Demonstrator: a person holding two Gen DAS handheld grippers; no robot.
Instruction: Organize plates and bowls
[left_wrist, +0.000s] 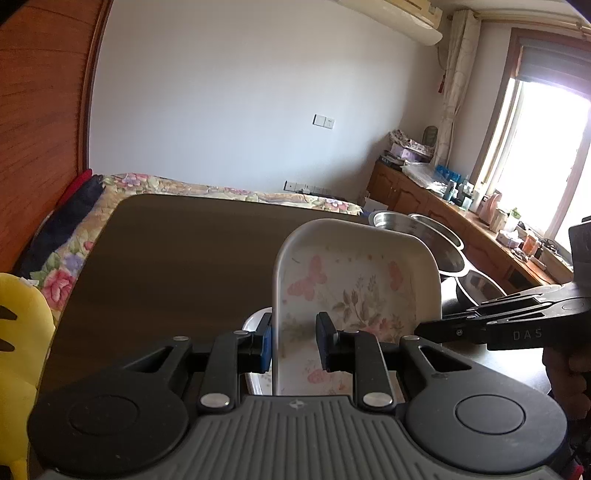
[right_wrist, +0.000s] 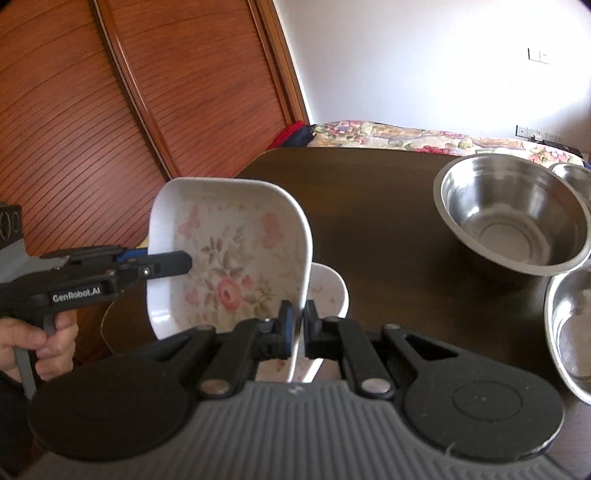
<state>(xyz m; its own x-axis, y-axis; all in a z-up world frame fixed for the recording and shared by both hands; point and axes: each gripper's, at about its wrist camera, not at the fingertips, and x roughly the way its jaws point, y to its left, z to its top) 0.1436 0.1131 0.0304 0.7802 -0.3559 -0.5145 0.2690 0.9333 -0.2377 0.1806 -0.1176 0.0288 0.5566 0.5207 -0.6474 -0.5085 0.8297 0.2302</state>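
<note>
A white square plate with a floral print (left_wrist: 354, 284) (right_wrist: 229, 258) is held tilted up on edge above the dark table (left_wrist: 177, 258). My right gripper (right_wrist: 298, 328) is shut on its right rim. My left gripper (left_wrist: 293, 341) straddles the plate's left rim with its jaws apart; one finger (left_wrist: 325, 339) is inside the plate, clear of the rim. In the right wrist view the left gripper (right_wrist: 162, 264) reaches in from the left. A second white plate (right_wrist: 328, 291) lies on the table beneath. Steel bowls (right_wrist: 509, 214) (left_wrist: 436, 236) stand to the right.
A bed with a floral cover (left_wrist: 221, 192) lies beyond the table's far edge. A wooden wardrobe (right_wrist: 110, 110) stands at the left. A yellow chair (left_wrist: 18, 332) is at the table's left. A cluttered wooden counter (left_wrist: 480, 221) runs under the window.
</note>
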